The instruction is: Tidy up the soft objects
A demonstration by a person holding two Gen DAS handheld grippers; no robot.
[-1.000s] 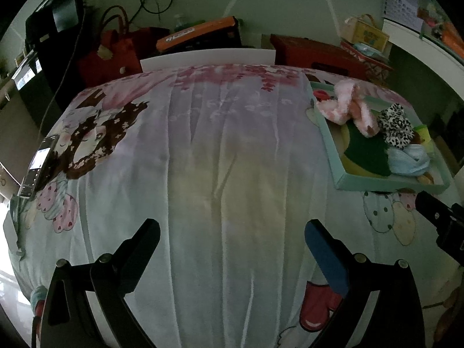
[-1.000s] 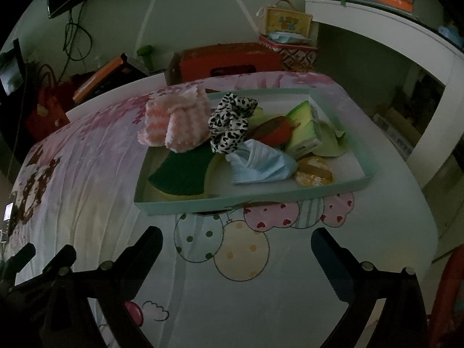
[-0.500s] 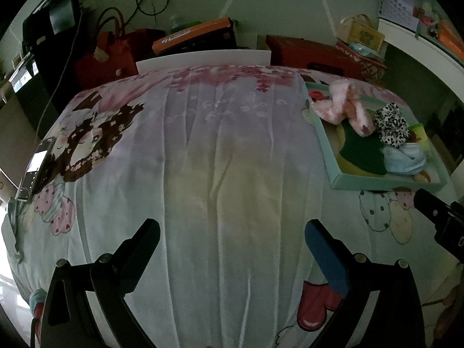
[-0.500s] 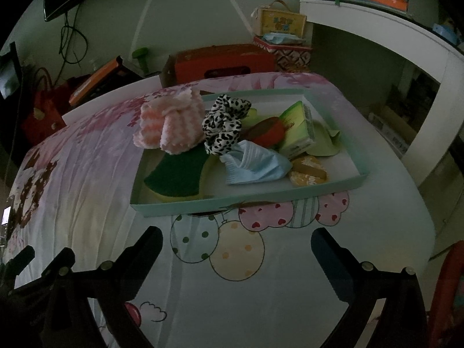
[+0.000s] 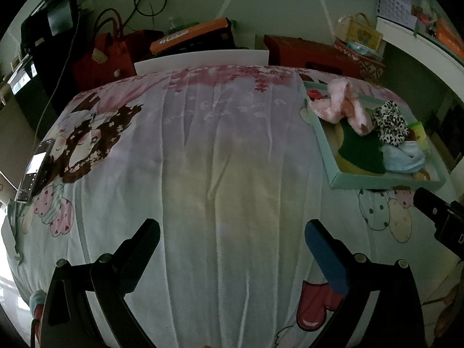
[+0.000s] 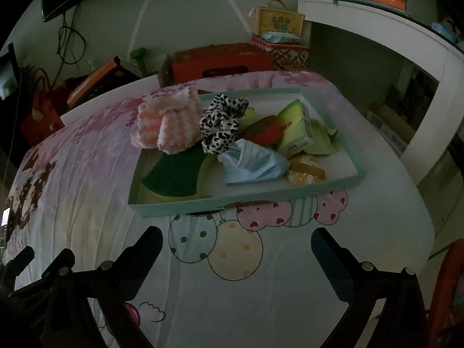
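A shallow teal tray (image 6: 246, 198) lies on a cartoon-print cloth (image 5: 217, 159) over a table. In it are a pink fluffy cloth (image 6: 168, 121), a leopard-print scrunchie (image 6: 221, 123), a blue face mask (image 6: 252, 163), a green scouring sponge (image 6: 177, 171), a red-orange sponge (image 6: 265, 130), a green tissue pack (image 6: 295, 129) and a yellow puff (image 6: 306, 169). My right gripper (image 6: 236, 246) is open and empty, just short of the tray's near wall. My left gripper (image 5: 232, 239) is open and empty over bare cloth, left of the tray (image 5: 374, 181).
A phone (image 5: 34, 171) lies at the cloth's left edge. Behind the table stand a red bag (image 5: 101, 58), an orange box (image 5: 191, 33) and a red case (image 6: 220, 61). A white desk (image 6: 391, 34) runs along the right.
Both grippers have drifted slightly; the tray sits a little further off in both views. Both stay open and empty.
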